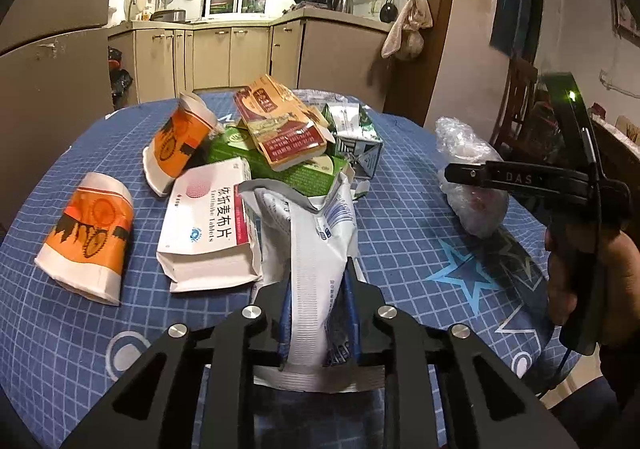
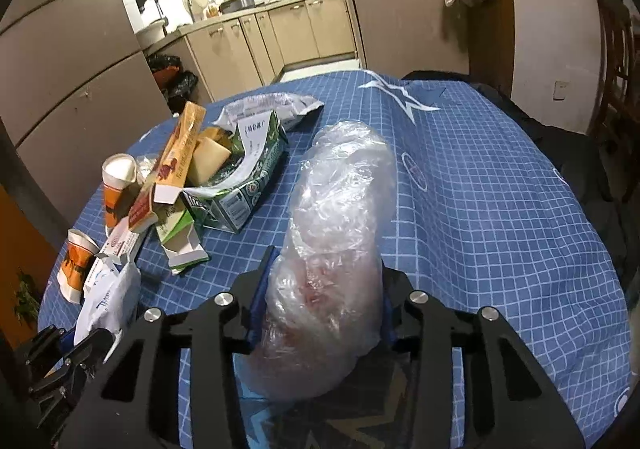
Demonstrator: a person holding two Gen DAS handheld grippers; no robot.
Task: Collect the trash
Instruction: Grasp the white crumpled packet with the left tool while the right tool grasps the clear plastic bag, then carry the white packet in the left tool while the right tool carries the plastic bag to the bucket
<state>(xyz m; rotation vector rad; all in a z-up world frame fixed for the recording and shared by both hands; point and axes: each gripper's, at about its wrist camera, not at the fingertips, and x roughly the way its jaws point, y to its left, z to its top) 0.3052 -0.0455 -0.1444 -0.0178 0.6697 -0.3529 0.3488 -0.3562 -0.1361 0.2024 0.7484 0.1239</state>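
Trash on blue cloth: your left gripper clamps white pouch; right gripper, angled down, seemingly squeezes clear plastic bag.

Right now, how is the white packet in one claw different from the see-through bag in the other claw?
The white packet is flat, printed paper you cannot see through; the plastic bag is clear, crinkly and puffy, with something pinkish inside. The left gripper pinches the packet thin, while the right gripper stands wider around the fat bag. The packet touches the pile of boxes; the bag lies apart on the blue cloth. Both are squeezed between blue pads.
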